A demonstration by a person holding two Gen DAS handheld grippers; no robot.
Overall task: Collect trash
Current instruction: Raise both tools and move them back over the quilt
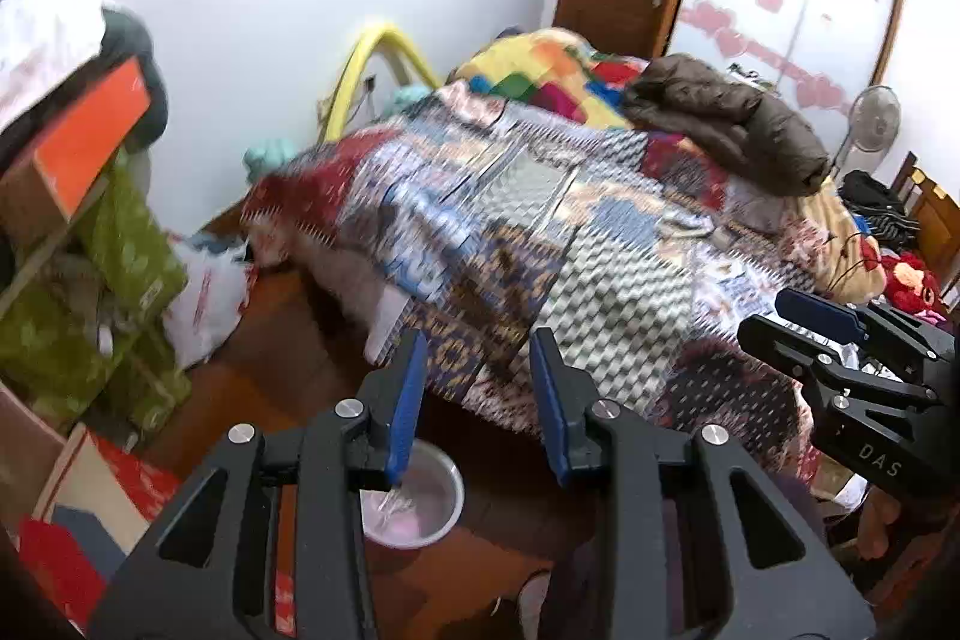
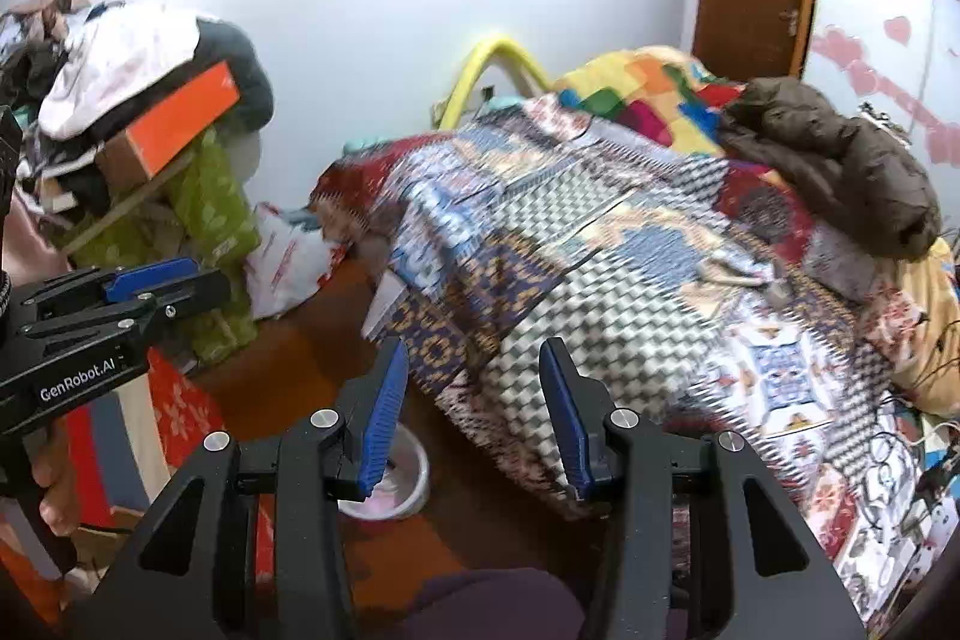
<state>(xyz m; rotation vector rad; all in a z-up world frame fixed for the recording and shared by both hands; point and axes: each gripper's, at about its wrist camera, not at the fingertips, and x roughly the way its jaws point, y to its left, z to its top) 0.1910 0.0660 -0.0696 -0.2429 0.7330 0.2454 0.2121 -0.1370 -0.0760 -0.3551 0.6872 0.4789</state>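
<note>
Both tools empty, jaws wide: left tool, right tool; still scouting for trash, I reckon; white plastic bag on floor by bed, w/ bowl just below; next: reach down-left, close on bag.

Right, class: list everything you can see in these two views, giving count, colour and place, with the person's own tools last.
Patchwork quilt: one, multicoloured, covering the bed.
Brown padded jacket: one, on the bed's far right.
Round metal bowl: one, silvery with pinkish contents, on the wooden floor beside the bed.
White plastic bag: one, red print, on the floor by the green boxes.
Green patterned boxes: several, stacked at left.
Orange flat box: one, atop the left pile.
Standing fan: one, pale, far right.
Left claw: blue pads, open, empty.
Right claw: blue pads, open, empty.
</note>
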